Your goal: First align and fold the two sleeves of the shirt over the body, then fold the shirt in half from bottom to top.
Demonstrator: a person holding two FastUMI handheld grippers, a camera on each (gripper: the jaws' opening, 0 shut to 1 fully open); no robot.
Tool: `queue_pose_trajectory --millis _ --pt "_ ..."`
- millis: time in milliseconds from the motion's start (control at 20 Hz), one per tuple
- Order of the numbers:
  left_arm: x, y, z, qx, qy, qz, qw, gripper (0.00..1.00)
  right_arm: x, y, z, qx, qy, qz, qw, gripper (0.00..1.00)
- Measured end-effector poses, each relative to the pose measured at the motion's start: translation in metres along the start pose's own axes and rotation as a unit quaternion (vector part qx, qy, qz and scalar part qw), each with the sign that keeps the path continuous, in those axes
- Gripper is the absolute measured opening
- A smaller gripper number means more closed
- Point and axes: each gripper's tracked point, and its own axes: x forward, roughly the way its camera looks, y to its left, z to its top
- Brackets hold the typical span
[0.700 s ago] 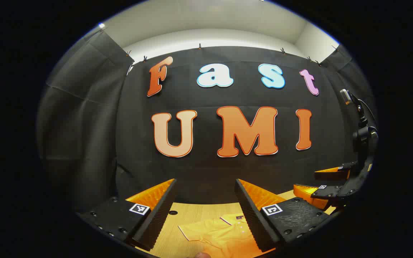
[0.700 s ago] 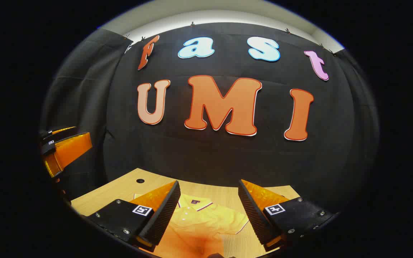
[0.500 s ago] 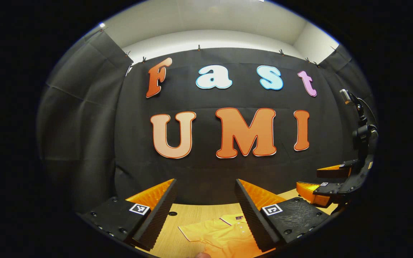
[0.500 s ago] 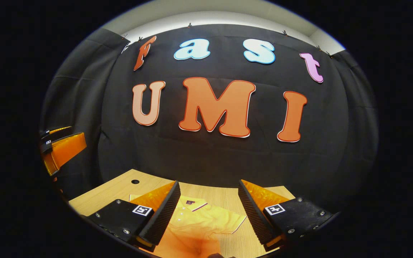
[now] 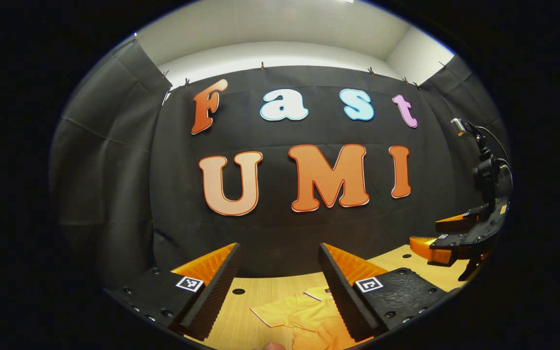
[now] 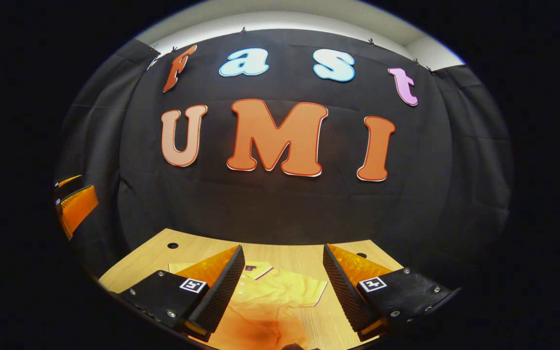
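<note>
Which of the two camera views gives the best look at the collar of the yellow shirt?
The right gripper view: the collar lies between that gripper's open fingers, with the placket and one sleeve spread on the table. In the left gripper view, the collar is mostly hidden behind a finger; the shirt shows mainly a sleeve.

Left hand-held gripper [image 5: 277, 279] held above the worktop [image 5: 241, 311], jaws wide apart, nothing between them. Yellow shirt [image 5: 304, 318] lies flat on the worktop. Right hand-held gripper [image 5: 438, 238] right of the shirt, raised.
</note>
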Motion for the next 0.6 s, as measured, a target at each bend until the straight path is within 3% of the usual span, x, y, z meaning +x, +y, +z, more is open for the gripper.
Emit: queue_pose_trajectory --millis 250,600 --pt "0.002 -0.001 -0.004 0.0 0.004 0.011 1.0 0.97 0.017 -0.028 -0.025 0.006 0.045 -0.018 0.999 0.98" --pt "0.005 0.009 -0.001 0.032 0.013 0.089 0.995 0.97 0.1 -0.077 -0.088 0.032 0.159 -0.021 0.986 0.99"
